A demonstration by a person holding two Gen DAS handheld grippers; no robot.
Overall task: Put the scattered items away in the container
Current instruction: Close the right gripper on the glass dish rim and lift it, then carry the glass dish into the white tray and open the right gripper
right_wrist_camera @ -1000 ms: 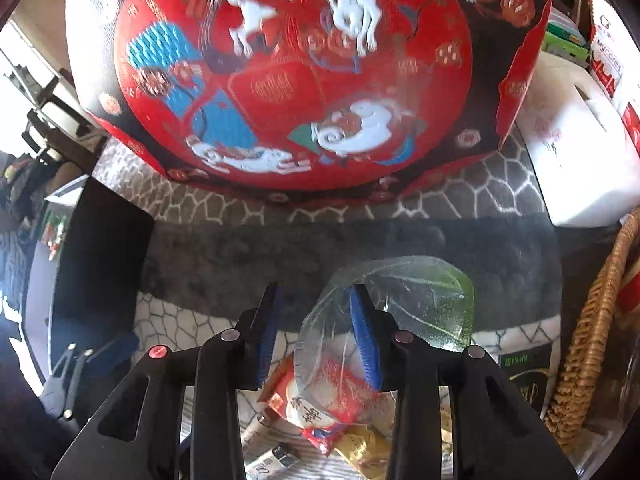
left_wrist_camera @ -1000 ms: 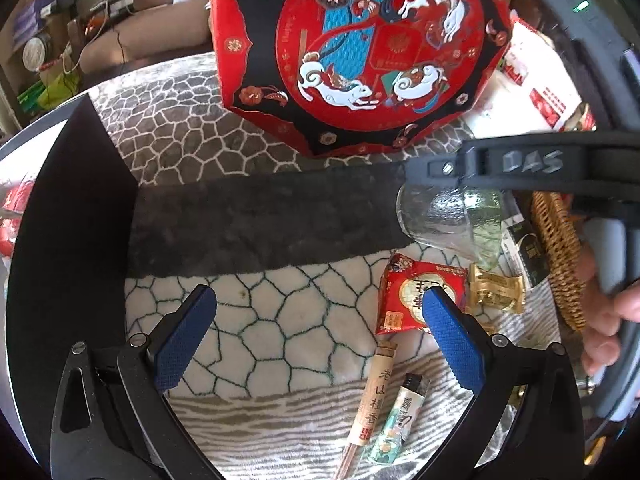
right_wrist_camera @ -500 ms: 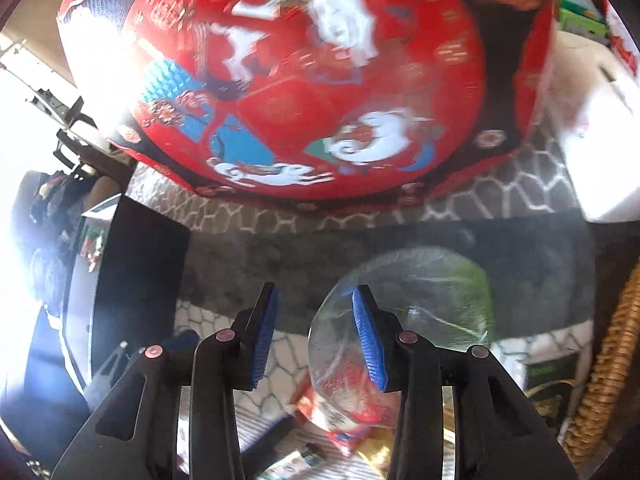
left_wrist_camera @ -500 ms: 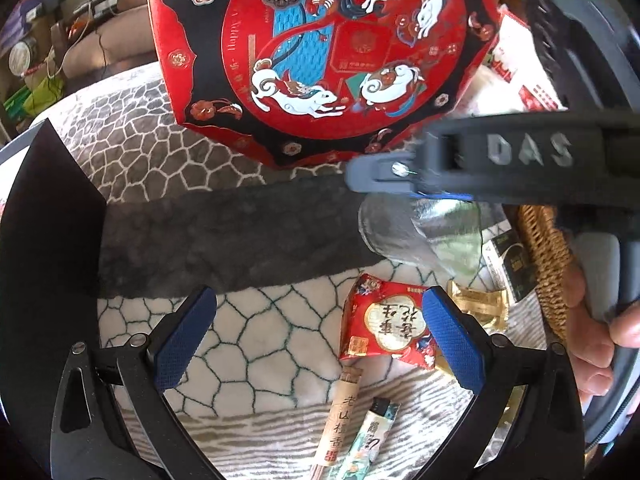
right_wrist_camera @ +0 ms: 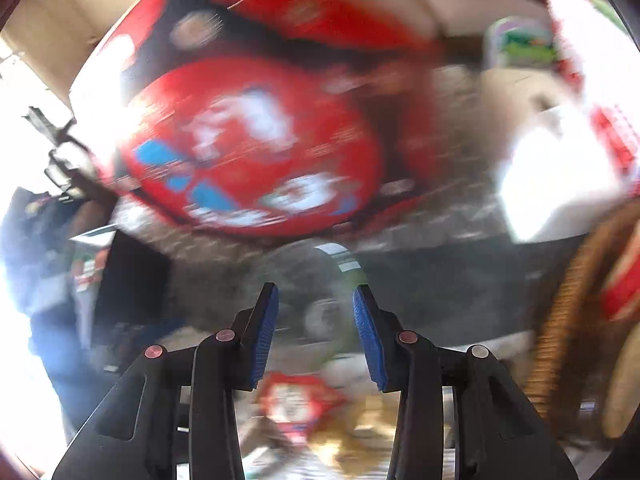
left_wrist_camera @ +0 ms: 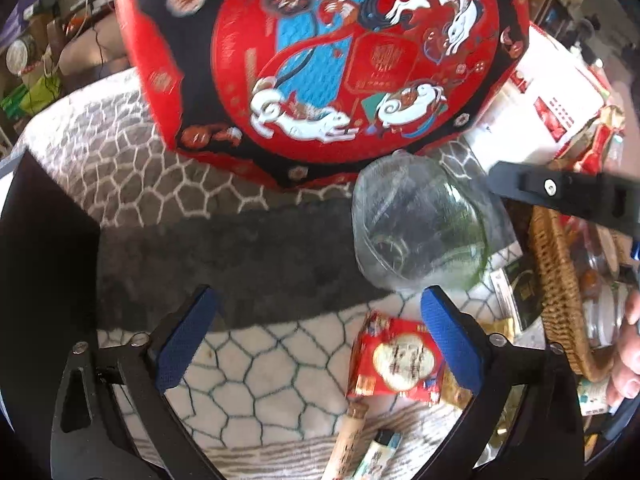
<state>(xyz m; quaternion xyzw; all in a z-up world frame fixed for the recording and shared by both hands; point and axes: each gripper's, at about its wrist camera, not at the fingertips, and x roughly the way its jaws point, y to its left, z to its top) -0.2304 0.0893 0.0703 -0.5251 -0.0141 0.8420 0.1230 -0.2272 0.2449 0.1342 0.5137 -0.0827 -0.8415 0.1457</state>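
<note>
Patterned surface (left_wrist_camera: pixel 132 168) carries a red tin (left_wrist_camera: pixel 320 60), clear bag (left_wrist_camera: pixel 416 224) and red packet (left_wrist_camera: pixel 396 360) beside the basket (left_wrist_camera: pixel 556 280); my left claw (left_wrist_camera: pixel 316 344) gapes empty, my right claw (right_wrist_camera: pixel 314 336) stands parted, the bag blurred beyond.

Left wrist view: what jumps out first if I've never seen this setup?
The big red box painted with white rabbits fills the top, standing on a cobble-patterned cloth. Just below it, to the right, sits a clear glass bowl, and nearer the camera a red snack packet lies beside the left gripper, whose blue pads stand wide apart.
</note>
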